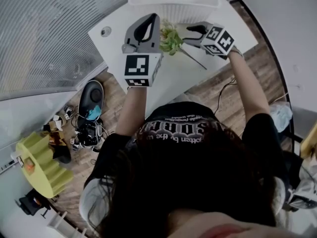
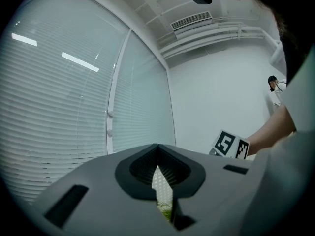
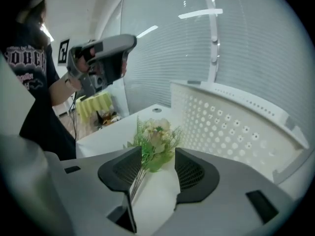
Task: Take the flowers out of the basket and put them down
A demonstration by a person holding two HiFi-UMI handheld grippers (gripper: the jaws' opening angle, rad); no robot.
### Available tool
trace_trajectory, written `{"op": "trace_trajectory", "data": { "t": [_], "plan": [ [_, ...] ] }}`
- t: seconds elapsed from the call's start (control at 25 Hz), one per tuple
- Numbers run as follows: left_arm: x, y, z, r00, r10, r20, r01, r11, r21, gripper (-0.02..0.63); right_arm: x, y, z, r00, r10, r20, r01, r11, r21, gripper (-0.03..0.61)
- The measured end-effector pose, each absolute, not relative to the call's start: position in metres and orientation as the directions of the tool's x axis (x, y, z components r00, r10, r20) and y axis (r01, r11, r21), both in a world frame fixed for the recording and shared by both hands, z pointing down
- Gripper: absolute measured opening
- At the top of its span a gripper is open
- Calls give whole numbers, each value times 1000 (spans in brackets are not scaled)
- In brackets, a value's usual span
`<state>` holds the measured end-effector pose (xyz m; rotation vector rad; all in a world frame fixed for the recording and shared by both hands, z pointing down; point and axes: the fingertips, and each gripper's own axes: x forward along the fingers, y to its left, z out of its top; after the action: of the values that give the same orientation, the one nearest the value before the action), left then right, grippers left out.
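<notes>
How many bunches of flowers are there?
1. The bunch of flowers is on the white table, between the right claw's open jaws, beside the basket. More could be hidden inside the basket.

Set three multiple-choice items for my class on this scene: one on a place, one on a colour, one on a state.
1. Where are the flowers relative to the basket? A inside it; B outside it, on the table; C under it.
2. What colour is the basket? A white; B yellow; C black.
3. How do the right gripper's jaws stand? A pressed together; B apart; C clamped on the basket.

Answers: 1 B, they lie on the tabletop beside it; 2 A, its perforated side is white; 3 B, a wide gap shows between them.
</notes>
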<state>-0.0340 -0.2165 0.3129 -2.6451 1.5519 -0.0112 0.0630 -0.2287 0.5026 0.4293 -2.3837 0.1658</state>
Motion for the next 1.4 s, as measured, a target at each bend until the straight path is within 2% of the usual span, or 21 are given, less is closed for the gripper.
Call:
{"op": "trace_trajectory", "data": {
  "t": [0.16,0.44,0.68,0.92,1.4],
  "plan": [
    [-27,-217,313,498,-867,-29,-866,-495,-70,2,72,-243,461,-746,-391,539,-478,878,-25,161],
    [-23,-218,311,497,-867,-27,-867,-494,-70,2,76,-248,404,-733,-549,403,-588,808,30,81],
    [-22,-219,314,490,-871,-19,-870,-488,-72,2,74,-243,359,-723,-639,261,-655,755,32,61],
    [-26,-218,313,477,-879,-14,-877,-475,-75,2,83,-237,340,-641,-747,176,-745,661,88,43],
    [-26,-219,314,473,-881,-9,-879,-471,-67,2,88,-225,321,-592,-803,61,-801,595,58,28]
  ]
}}
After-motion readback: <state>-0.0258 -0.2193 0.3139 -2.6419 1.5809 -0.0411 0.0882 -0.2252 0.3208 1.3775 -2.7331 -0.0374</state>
